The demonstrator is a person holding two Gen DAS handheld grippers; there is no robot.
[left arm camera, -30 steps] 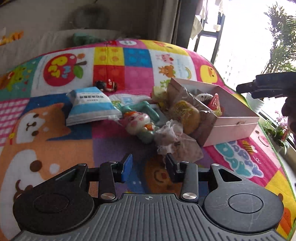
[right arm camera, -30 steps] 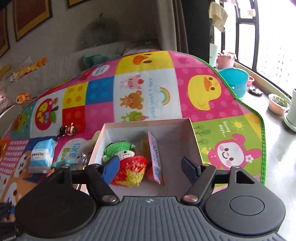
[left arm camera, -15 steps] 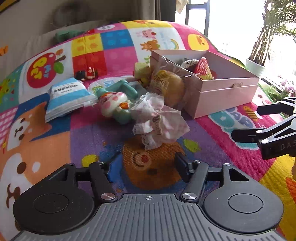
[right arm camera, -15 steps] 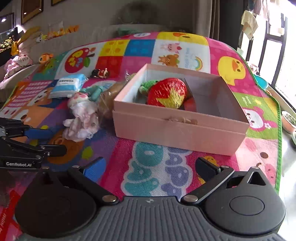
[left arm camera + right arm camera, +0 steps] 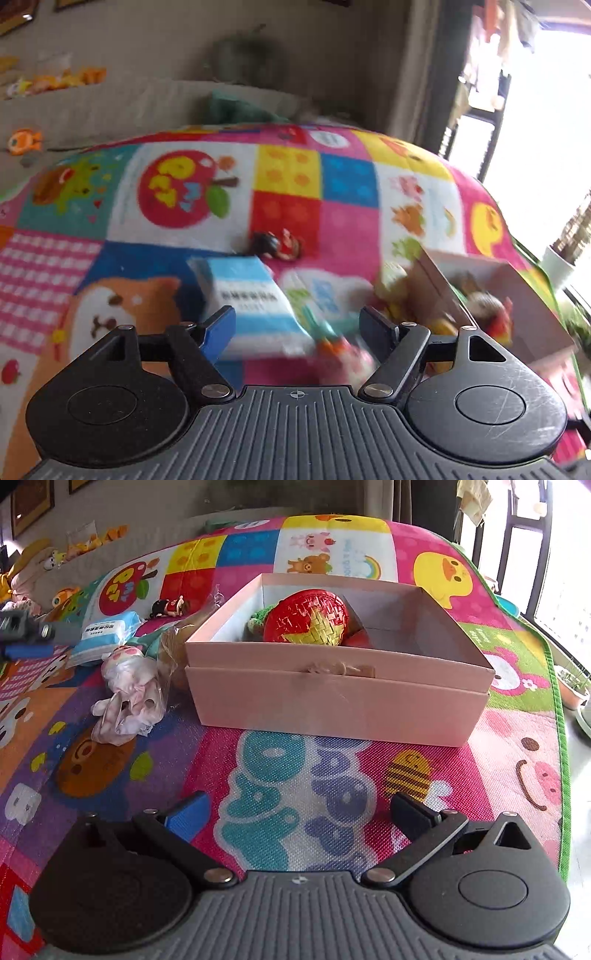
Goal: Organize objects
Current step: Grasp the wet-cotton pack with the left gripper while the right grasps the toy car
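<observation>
A pink cardboard box (image 5: 340, 698) stands on the colourful play mat (image 5: 295, 794) and holds a red and yellow woven strawberry (image 5: 306, 617) beside a green knitted toy. My right gripper (image 5: 299, 812) is open and empty, low over the mat in front of the box. My left gripper (image 5: 297, 325) is open and empty above a blue and white tissue pack (image 5: 251, 306); that view is blurred. The pack (image 5: 107, 631), a pink and white doll in a clear bag (image 5: 127, 698), a wrapped bun (image 5: 177, 646) and a small figurine (image 5: 168, 607) lie left of the box.
The box also shows at the right of the left wrist view (image 5: 517, 295), with the figurine (image 5: 277, 245) behind the tissue pack. Soft toys (image 5: 33, 572) lie along the far wall. Flower pots (image 5: 572, 686) stand off the mat's right edge by the window.
My left gripper has swung left and forward, from over the bagged doll to over the tissue pack. My right gripper has pulled back from above the box and sunk low over the mat.
</observation>
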